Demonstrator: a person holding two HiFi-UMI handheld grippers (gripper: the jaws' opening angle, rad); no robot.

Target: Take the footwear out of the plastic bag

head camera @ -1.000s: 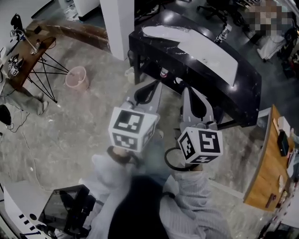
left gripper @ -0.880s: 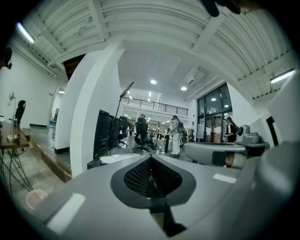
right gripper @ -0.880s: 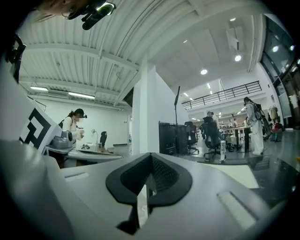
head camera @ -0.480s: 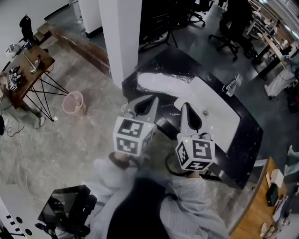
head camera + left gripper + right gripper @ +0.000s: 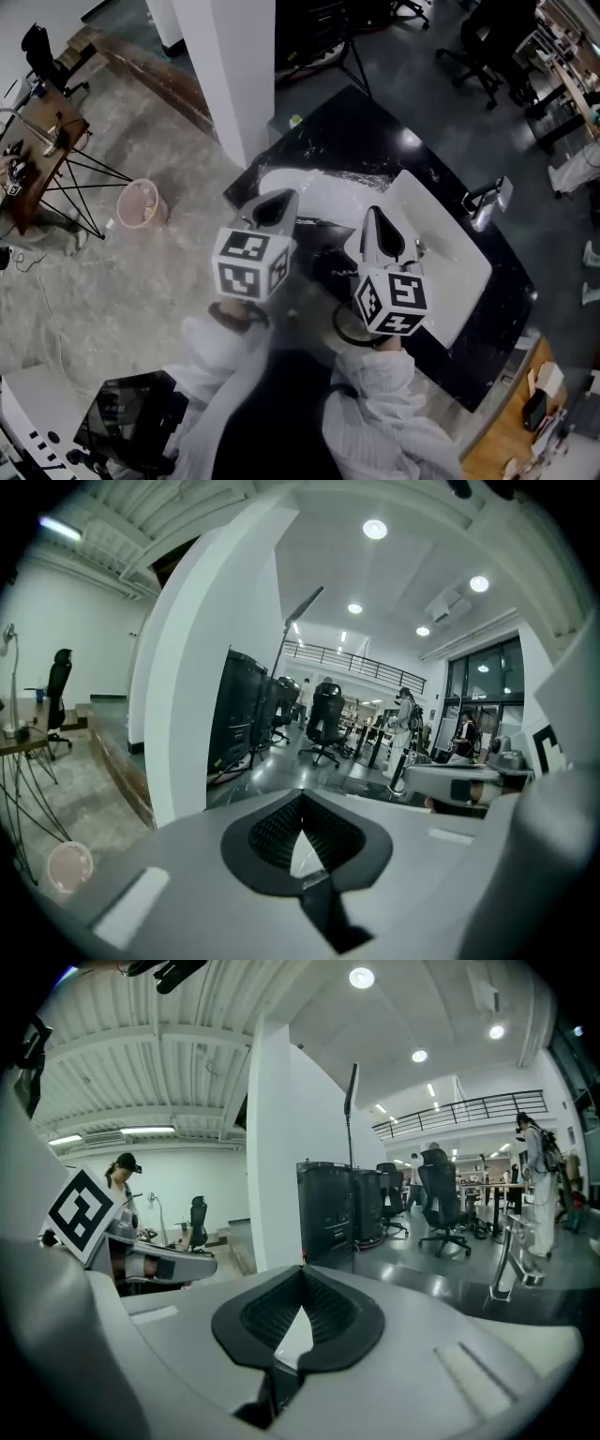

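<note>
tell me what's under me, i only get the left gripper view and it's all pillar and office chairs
Observer: The head view shows a black table below the left gripper, with a crinkled white plastic bag lying just beyond its tip.
Operator: ok and the right gripper, is it carrying anything
Observer: No. The right gripper has its jaws together on nothing, and in the head view it hangs beside a flat white sheet on the table.
Operator: can you see what's in that bag
Observer: Not clearly. The bag looks opaque white from the head view, so I cannot tell what is inside.
</note>
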